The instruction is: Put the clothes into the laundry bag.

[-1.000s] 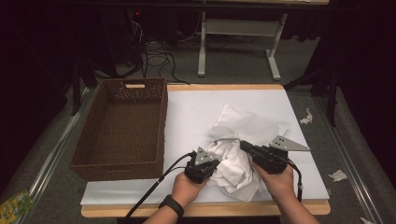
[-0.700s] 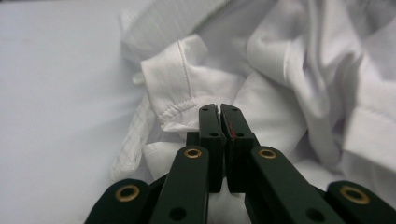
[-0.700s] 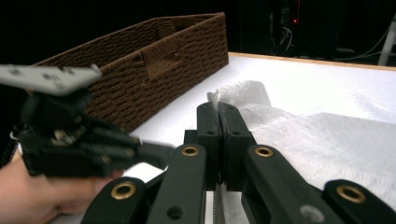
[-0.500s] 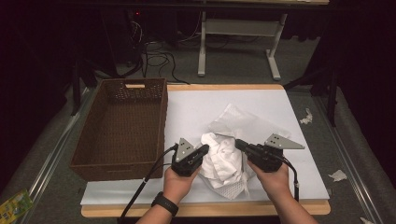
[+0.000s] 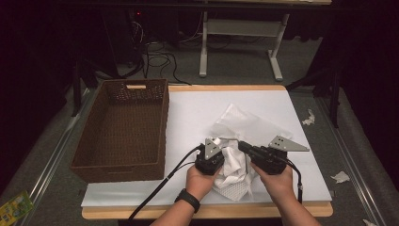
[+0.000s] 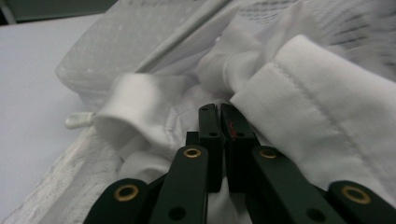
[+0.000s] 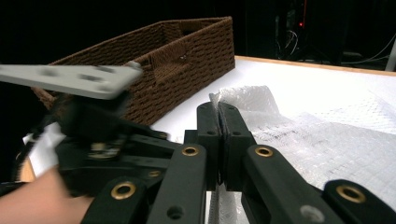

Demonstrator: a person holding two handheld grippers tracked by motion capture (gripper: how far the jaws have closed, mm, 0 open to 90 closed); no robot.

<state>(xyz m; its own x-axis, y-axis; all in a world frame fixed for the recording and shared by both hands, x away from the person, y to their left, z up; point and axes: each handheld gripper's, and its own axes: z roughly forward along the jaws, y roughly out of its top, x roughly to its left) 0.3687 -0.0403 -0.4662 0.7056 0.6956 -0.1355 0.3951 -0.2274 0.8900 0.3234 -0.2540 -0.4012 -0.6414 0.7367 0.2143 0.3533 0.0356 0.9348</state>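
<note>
A white, crumpled garment of soft fabric with stitched hems and a rolled cuff (image 5: 234, 165) is seen lying on the near part of a white-topped table with a wooden edge (image 5: 188, 117), between two hand-held grippers. The left gripper (image 5: 217, 155) is held just beside the garment's left side; in the left gripper view its black jaws are seen pressed together (image 6: 219, 114), with white fabric bunched around their tips, and a fold appears to be pinched between them, though this cannot be told for certain. The right gripper (image 5: 243, 147) is held at the garment's right side; in the right gripper view its jaws are closed (image 7: 218, 112) on the edge of a thin, translucent, textured layer of the same garment (image 7: 317, 140), which is spread flat behind. An empty rectangular basket of dark brown woven wicker (image 5: 123, 129) stands on the table's left part, apart from the cloth. The step in hand is judged to be gathering or folding the garment, with both sides gripped. For the next move, both grips would need to be kept firm while the bundle is lifted clear of the table and carried left over the basket's rim, so that no loose layer is left trailing
</note>
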